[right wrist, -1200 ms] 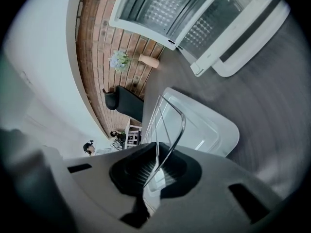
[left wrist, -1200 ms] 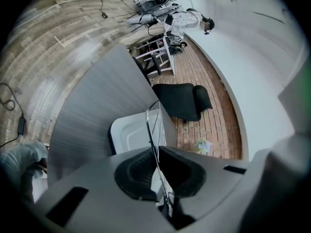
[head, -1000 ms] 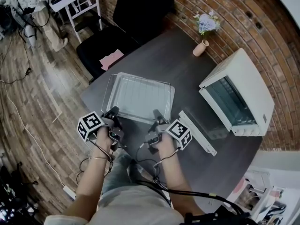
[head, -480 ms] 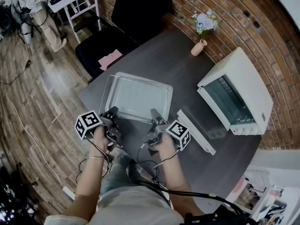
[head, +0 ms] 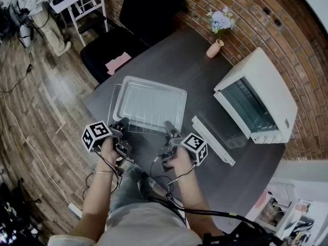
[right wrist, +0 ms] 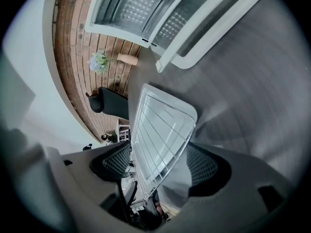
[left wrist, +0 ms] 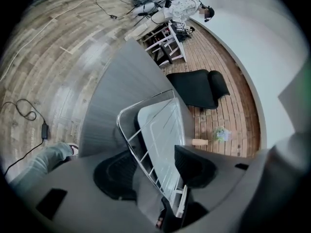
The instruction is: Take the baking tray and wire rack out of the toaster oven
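- Head view: the baking tray and wire rack are lying together on the dark table, left of the toaster oven, whose door is hanging open.
- The left gripper and right gripper are sitting at the rack's near edge, each showing a cube of black-and-white square markers; no lettering is legible.
- Which of tray and rack lies on top is hard to make out here.
- Against a second ago, the stack is lying a touch farther and flatter on the table, and both sets of jaws have gone from nearly closed to wide.
- Left gripper view: the left gripper is opening, its pads standing clear on either side of the rack's rim wire, gripping nothing.
- A vase is showing far off; the rack's near corner is cut off behind the gripper body.
- Right gripper view: the right gripper is opening too, the rack running between its wide pads without being pressed.
- The oven is cropped at the top.
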Demonstrator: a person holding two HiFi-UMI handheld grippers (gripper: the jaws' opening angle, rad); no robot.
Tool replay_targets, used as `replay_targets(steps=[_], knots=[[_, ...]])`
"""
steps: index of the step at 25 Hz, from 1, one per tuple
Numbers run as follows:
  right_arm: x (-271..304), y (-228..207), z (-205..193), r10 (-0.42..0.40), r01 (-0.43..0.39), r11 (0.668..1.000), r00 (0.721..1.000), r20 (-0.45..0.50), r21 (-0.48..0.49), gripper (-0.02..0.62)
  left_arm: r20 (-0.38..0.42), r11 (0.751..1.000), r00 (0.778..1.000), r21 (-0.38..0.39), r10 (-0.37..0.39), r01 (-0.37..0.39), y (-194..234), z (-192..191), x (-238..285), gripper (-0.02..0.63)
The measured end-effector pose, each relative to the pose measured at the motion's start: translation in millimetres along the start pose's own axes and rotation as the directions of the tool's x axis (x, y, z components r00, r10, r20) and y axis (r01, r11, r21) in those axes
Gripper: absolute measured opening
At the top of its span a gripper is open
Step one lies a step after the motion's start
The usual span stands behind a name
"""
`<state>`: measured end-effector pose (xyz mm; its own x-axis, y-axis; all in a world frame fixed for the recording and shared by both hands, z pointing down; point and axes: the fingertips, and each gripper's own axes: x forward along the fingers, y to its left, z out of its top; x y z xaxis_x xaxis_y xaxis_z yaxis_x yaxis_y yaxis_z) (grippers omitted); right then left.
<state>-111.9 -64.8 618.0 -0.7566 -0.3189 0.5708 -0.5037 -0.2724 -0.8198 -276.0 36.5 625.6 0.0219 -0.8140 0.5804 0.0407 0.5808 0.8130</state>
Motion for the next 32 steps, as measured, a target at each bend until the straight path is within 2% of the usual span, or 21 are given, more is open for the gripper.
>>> replay_targets(steps=[3,8,17,21,23,26,29,31,32], knots=[[-3,-9,-4,-0.013,0.013,1.0,1.0,-0.005,0.021,0.356,0.005,1.0,1.0,-0.01,0.011,-0.011,5,-2,-4,0.215],[-10,-12,-4,-0.01,0.01,1.0,1.0,0.0,-0.005,0.354,0.008,0.999,1.0,-0.035,0.028,-0.028,20,-7,-12,0.221],[-25,-24,-1,-0.015,0.015,1.0,1.0,0.02,0.008,0.351,-0.006,0.998,1.0,-0.059,0.024,-0.024,33,-26,-20,0.221],[-34,-24,0,-0.01,0.01,1.0,1.0,0.024,-0.016,0.351,-0.006,0.999,1.0,-0.05,0.017,-0.017,31,-31,-25,0.221],[-42,-19,0,-0.001,0.003,0.998,0.999,0.034,-0.06,0.347,-0.006,0.999,1.0,-0.037,0.018,-0.018,30,-36,-31,0.221],[-57,-3,0,0.019,-0.007,0.981,0.998,0.055,-0.194,0.337,-0.01,0.999,1.0,0.028,0.015,-0.014,18,-45,-43,0.221],[-68,19,8,0.046,-0.011,0.94,0.995,0.094,-0.341,0.321,-0.01,0.989,1.0,0.147,-0.023,0.024,-13,-51,-49,0.221],[-80,34,18,0.068,0.0,0.904,0.987,0.144,-0.427,0.263,0.004,0.964,0.999,0.26,-0.053,0.05,-39,-50,-54,0.221],[-87,43,24,0.085,0.007,0.884,0.981,0.174,-0.468,0.229,0.015,0.943,0.998,0.326,-0.069,0.06,-54,-47,-57,0.22]])
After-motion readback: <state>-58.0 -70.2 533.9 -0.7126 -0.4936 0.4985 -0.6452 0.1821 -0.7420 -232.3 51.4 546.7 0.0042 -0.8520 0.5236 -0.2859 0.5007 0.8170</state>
